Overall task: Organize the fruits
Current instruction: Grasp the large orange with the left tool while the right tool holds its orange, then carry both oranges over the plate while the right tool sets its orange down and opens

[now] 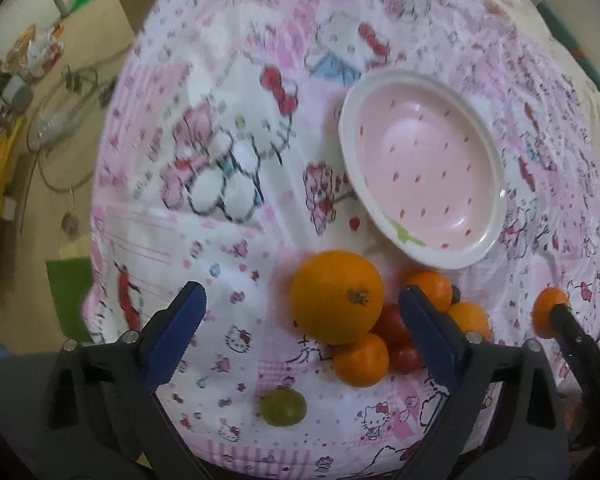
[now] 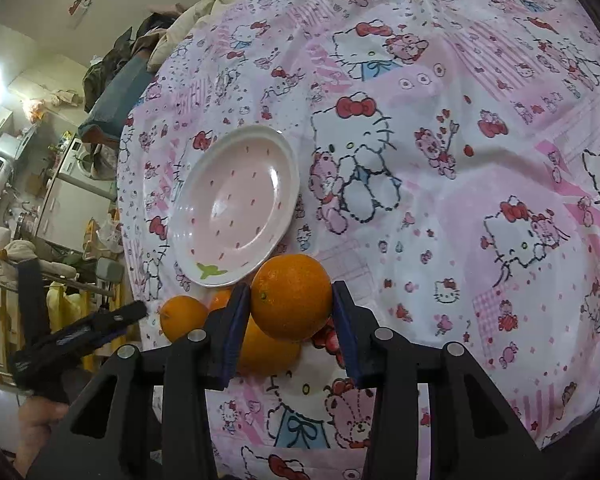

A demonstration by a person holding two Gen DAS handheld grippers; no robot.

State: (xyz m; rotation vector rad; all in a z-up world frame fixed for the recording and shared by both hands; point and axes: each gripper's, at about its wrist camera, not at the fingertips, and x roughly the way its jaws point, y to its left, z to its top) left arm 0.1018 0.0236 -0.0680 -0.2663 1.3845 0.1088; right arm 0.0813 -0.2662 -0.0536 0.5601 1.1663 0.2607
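On the pink cartoon-print cloth (image 1: 228,184) a large orange (image 1: 336,296) lies in a heap with small tangerines (image 1: 362,360), red tomatoes (image 1: 392,320) and, apart from them, a green grape (image 1: 283,407). My left gripper (image 1: 302,296) is open wide above the heap, pointing steeply down, and its pads touch nothing. An empty pink plate (image 1: 424,168) with a white rim sits just beyond the fruit. My right gripper (image 2: 290,292) is shut on a tangerine (image 2: 292,296), held above the heap. The same plate (image 2: 236,204) lies behind it.
The cloth (image 2: 460,200) covers a soft bed-like surface that spreads wide to the right of the plate. The surface drops off to the left onto a cluttered floor (image 1: 60,128) with cables and bags. Appliances and clothing (image 2: 80,160) stand at the far left.
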